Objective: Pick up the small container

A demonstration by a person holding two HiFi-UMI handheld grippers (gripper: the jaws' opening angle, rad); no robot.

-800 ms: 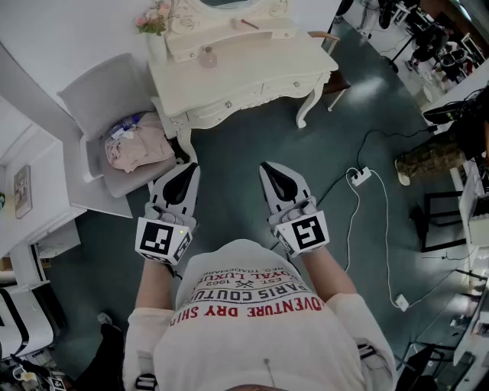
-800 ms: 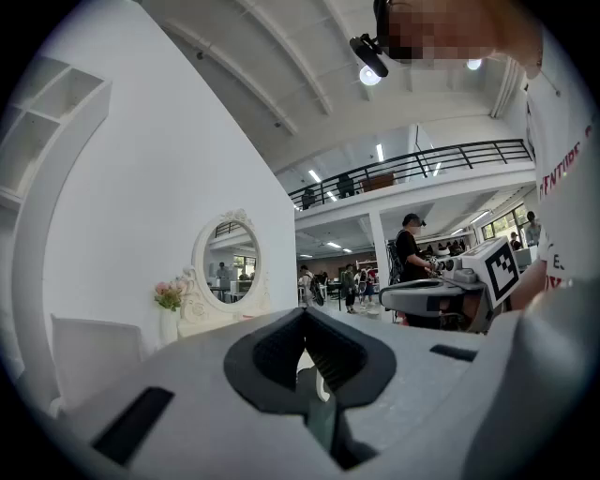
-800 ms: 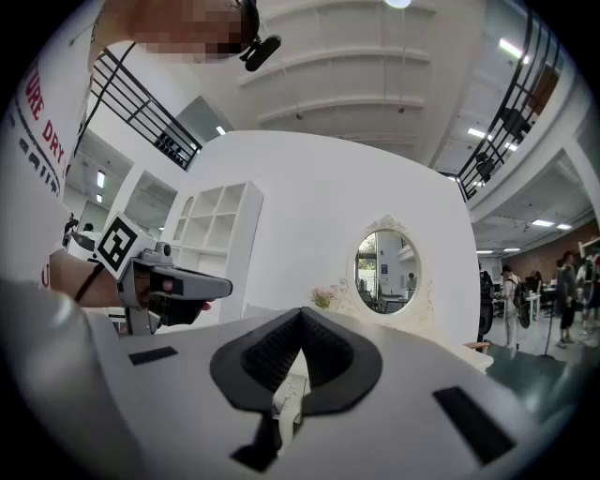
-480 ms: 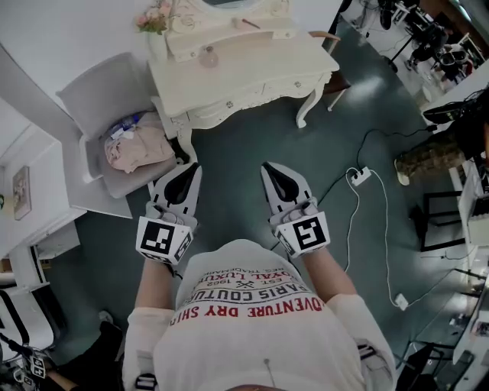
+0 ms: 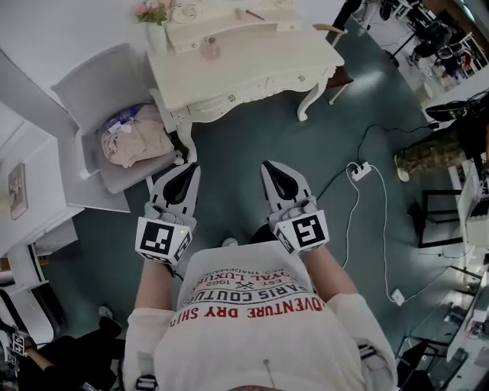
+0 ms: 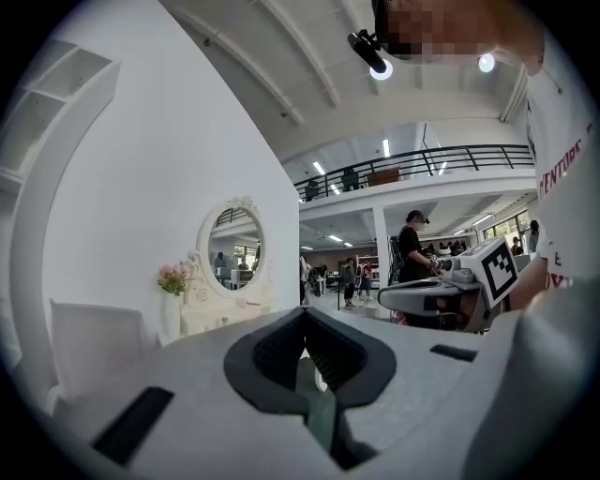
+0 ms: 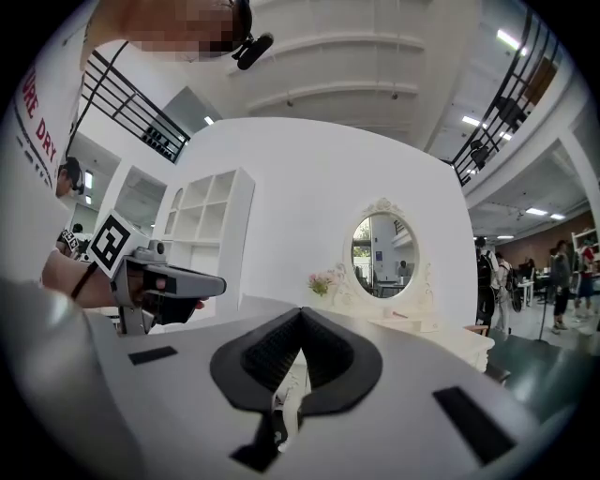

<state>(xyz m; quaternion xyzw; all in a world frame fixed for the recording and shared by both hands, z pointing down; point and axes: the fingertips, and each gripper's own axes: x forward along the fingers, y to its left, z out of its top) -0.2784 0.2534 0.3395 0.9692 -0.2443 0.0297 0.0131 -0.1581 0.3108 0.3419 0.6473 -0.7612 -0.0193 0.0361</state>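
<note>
A small round pinkish container stands on the cream dressing table at the top of the head view, near its back ledge. My left gripper and right gripper are held side by side in front of the person's chest, over the dark floor, well short of the table. Both are shut with nothing between the jaws. In the left gripper view the closed jaws point toward the table's oval mirror. The right gripper view shows its own closed jaws and the same mirror.
A grey chair with folded clothes stands left of the table. Pink flowers sit at the table's back left corner. A white cable and power strip lie on the floor to the right. White shelving stands at the far left.
The dressing table and chair sit slightly higher in the head view than before. A shoe tip now shows between the grippers. Both grippers keep the same pose, still shut.
</note>
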